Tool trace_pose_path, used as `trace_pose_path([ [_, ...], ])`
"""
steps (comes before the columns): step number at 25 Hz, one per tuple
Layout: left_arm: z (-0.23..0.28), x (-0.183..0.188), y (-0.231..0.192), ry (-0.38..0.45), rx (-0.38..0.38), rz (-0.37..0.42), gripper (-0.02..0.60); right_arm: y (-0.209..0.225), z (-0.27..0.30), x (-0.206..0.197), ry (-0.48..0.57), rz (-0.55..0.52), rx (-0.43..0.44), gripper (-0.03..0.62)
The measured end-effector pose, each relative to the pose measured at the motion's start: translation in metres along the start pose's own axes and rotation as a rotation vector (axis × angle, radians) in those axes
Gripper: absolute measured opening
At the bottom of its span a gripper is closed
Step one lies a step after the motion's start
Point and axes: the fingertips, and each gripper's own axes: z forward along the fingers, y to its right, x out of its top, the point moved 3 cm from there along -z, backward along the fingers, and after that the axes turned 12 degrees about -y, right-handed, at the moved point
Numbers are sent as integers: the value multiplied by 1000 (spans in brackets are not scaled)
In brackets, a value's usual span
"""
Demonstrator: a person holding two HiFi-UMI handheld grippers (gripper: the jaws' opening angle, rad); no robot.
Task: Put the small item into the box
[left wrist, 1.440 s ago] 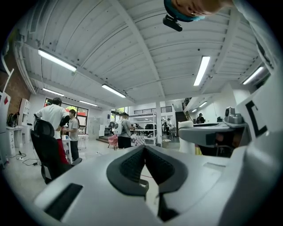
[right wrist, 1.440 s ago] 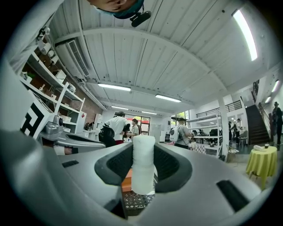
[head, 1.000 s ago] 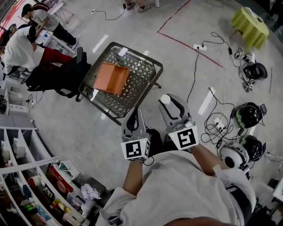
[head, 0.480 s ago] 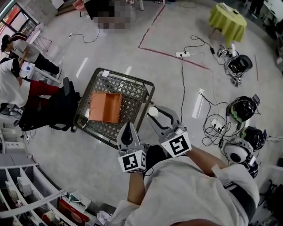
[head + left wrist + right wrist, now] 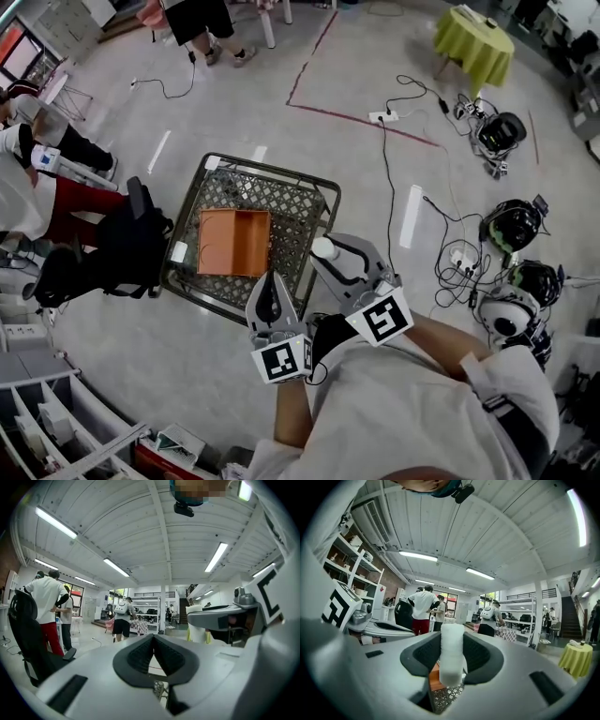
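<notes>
My right gripper is shut on a small white roll, held upright between its pads at the near right edge of the mesh table. In the right gripper view the white roll stands between the jaws, with the orange box just behind it. The open orange box lies on the black mesh table. My left gripper points at the table's near edge, its tips meeting with nothing between them; its view shows the gripper with the jaws touching.
A black office chair stands left of the table, with people beyond it. Cables, helmets and a green-clothed stool lie on the floor to the right. Red tape marks the floor behind the table.
Both grippers moved forward toward the mesh table, which now sits closer and lower in the head view. The right one keeps its hold on the white roll; the left stays shut.
</notes>
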Motion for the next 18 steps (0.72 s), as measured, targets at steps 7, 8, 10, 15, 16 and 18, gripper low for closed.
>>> trace_pose_path([
  [7,1,-17,-29,-16,22,-45,8,-21,30,2,-21,-26,48,129],
  [8,3,-17,-34,-16,29,-49,8,-23,36,3,-24,-27,58,129],
  [10,5,-16,-47,-19,47,-61,8,-27,49,8,-29,-33,83,129],
  [15,18,-15,-73,-26,101,-85,8,-29,84,17,-21,-46,150,129],
  [16,22,-15,-78,-25,117,-90,8,-27,93,17,-21,-52,168,129],
  [18,33,-13,-88,-17,156,-96,8,-23,111,18,-19,-81,211,129],
])
